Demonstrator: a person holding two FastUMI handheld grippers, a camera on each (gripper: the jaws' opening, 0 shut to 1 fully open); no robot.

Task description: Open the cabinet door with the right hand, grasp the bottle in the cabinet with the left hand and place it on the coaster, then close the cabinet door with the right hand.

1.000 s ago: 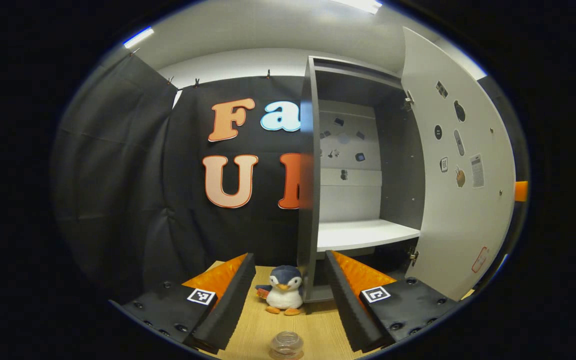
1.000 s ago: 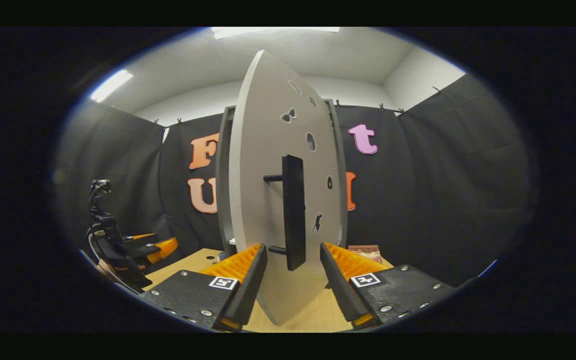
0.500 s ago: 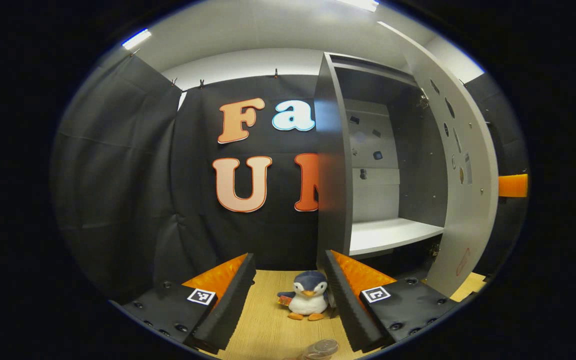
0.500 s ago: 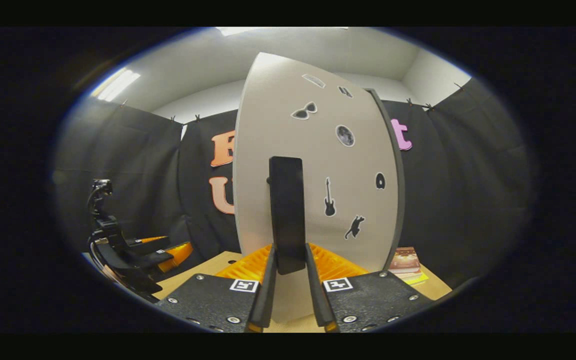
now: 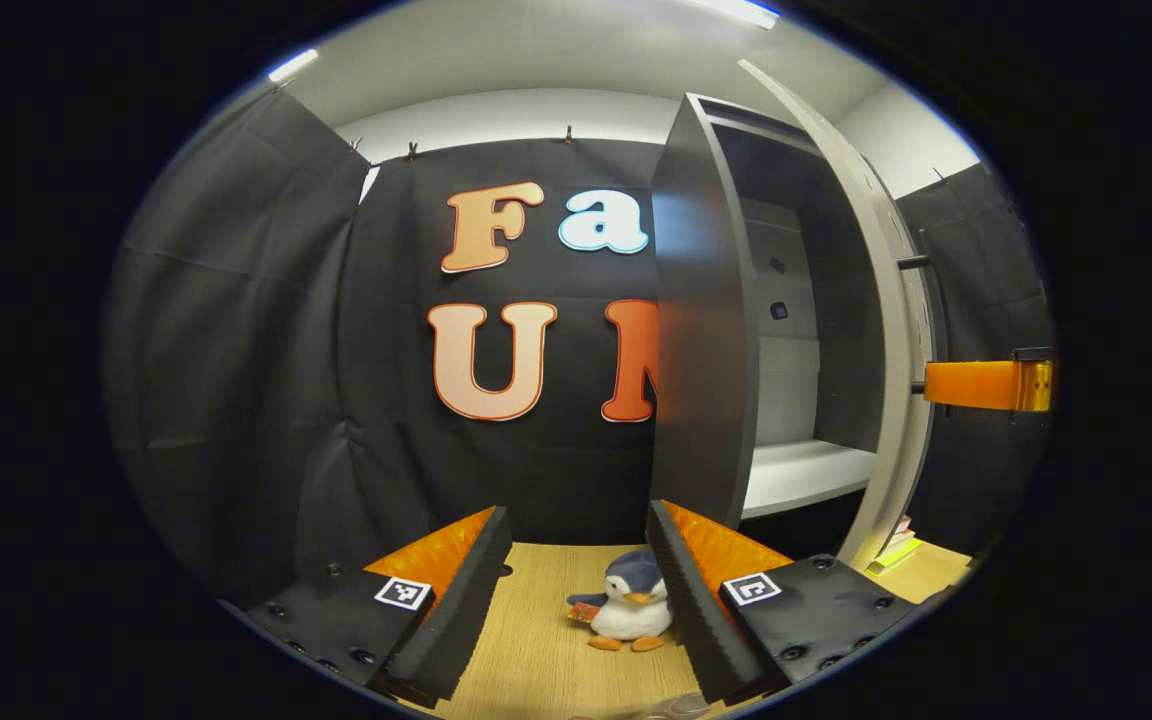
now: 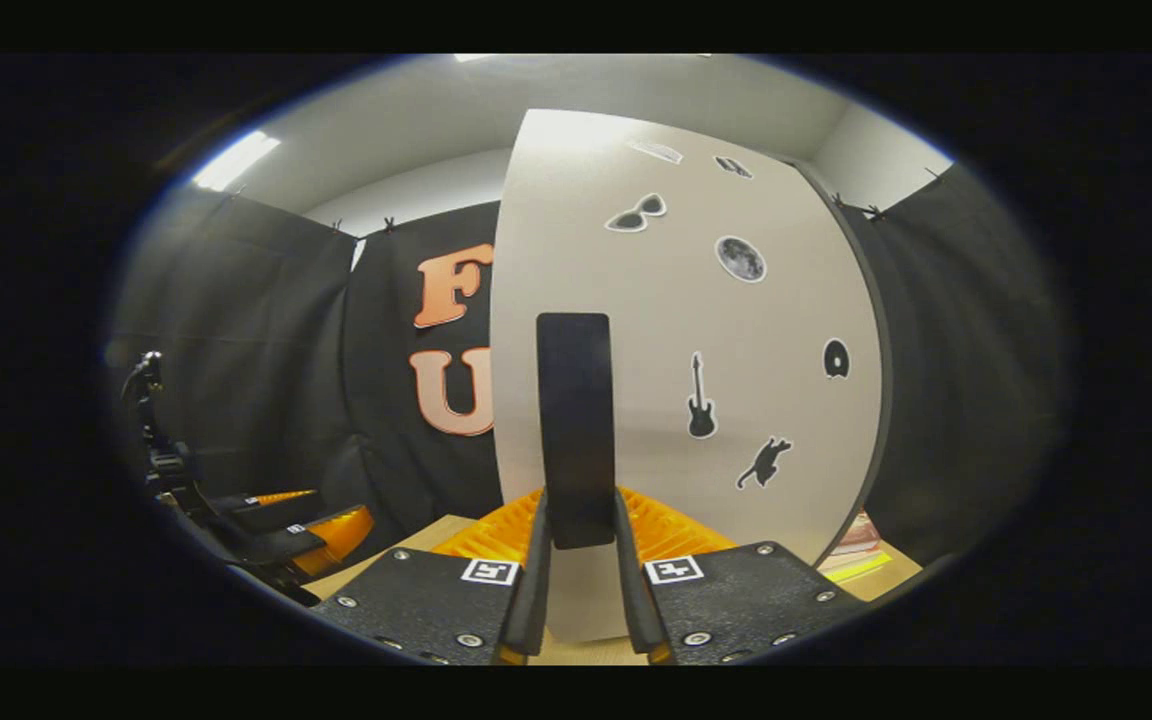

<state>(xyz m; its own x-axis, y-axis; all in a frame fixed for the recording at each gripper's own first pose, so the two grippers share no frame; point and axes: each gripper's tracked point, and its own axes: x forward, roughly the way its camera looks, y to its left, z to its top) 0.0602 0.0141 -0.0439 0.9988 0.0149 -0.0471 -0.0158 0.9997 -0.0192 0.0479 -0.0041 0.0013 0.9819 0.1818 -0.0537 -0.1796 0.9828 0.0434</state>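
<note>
The right claw [image 6: 576, 590] pinches the cabinet door's [image 6: 696, 330] black handle [image 6: 576, 430]. The left claw [image 5: 576, 610] gapes wide, a toy penguin [image 5: 628, 615] before the cabinet [image 5: 706, 330]

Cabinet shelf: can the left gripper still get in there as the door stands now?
Probably not easily. The door is swung nearly shut, held by the right gripper on its handle, leaving a narrow gap to the shelf. The left gripper is open.

A wooden table [image 5: 536, 650] carries a toy penguin [image 5: 626, 612], cabinet [image 5: 701, 340] and books [image 6: 851, 550].
</note>
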